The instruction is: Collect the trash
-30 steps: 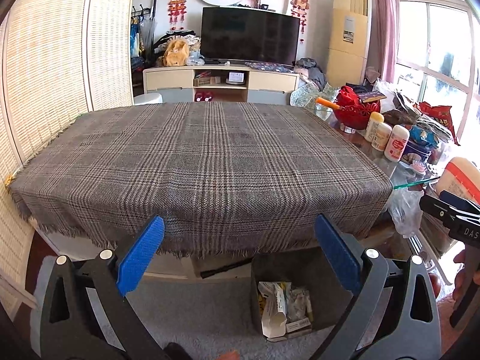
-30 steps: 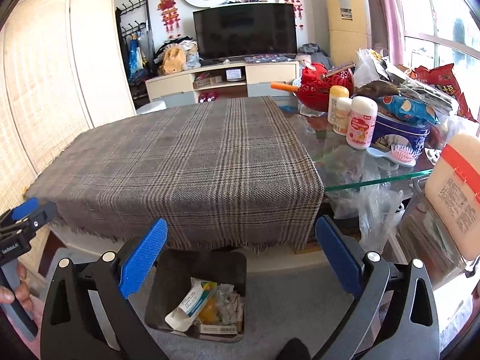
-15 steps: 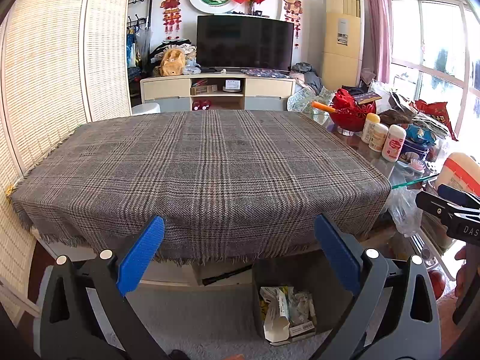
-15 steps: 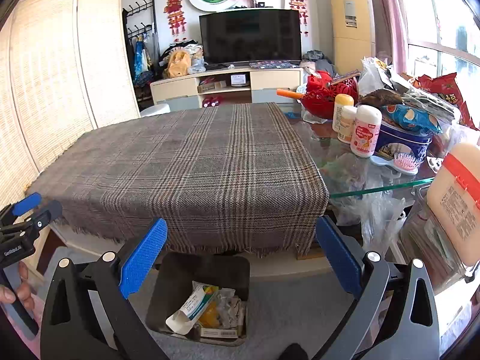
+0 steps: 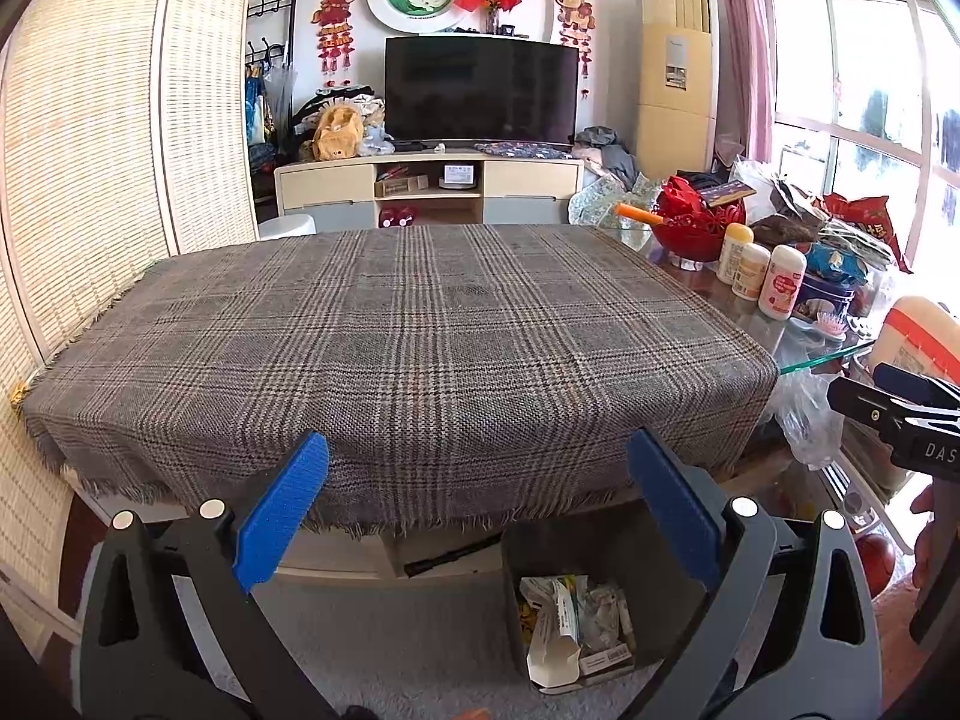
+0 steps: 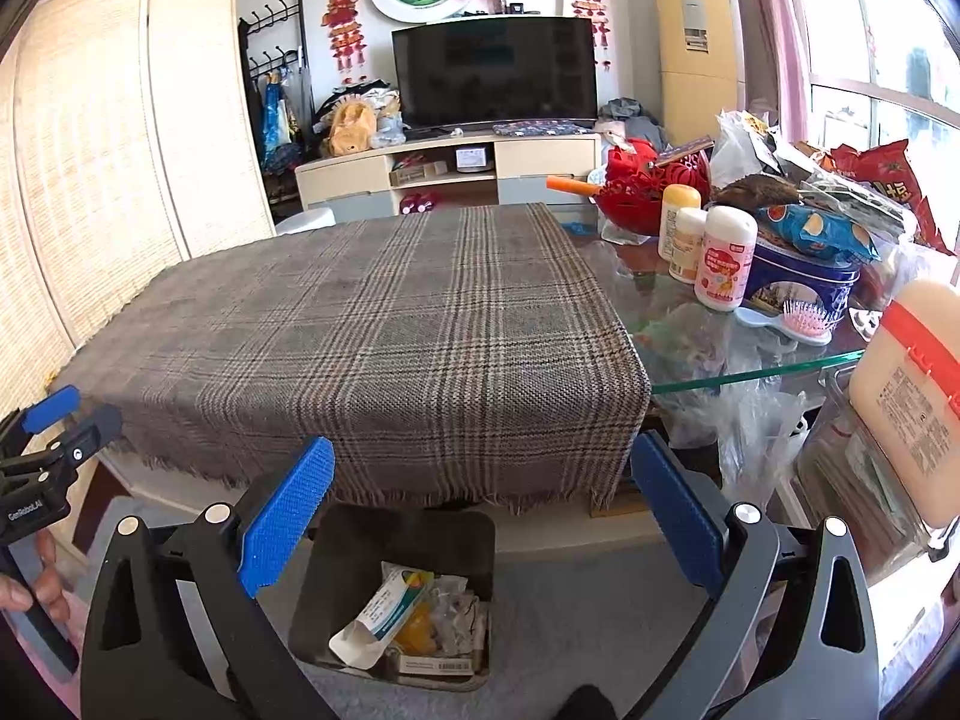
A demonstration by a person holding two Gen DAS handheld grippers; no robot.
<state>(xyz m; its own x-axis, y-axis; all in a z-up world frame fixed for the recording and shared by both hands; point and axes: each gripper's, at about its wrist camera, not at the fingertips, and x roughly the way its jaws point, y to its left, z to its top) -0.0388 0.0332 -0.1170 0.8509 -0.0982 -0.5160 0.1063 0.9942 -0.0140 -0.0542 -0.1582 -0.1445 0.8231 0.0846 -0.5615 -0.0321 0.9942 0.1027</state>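
Note:
A dark trash bin [image 6: 336, 564] stands on the grey carpet under the table's front edge, holding a white carton [image 6: 375, 621], wrappers and small boxes. It also shows in the left wrist view [image 5: 645, 564], with its trash [image 5: 570, 624]. My left gripper [image 5: 477, 504] is open and empty in front of the table edge, left of the bin. My right gripper [image 6: 480, 510] is open and empty above the bin. The plaid tablecloth [image 5: 390, 348] bears no items.
The bare glass end of the table [image 6: 678, 324] at the right holds bottles [image 6: 723, 267], a blue tin [image 6: 798, 285], a red bowl [image 6: 645, 192], snack bags and a pink hairbrush [image 6: 807, 318]. A woven screen [image 5: 90, 150] stands at the left. A TV stand [image 5: 429, 189] is beyond.
Both grippers have tilted up and drawn back a little; the table sits lower in both views. Both stay open and empty. The bin's contents have not moved.

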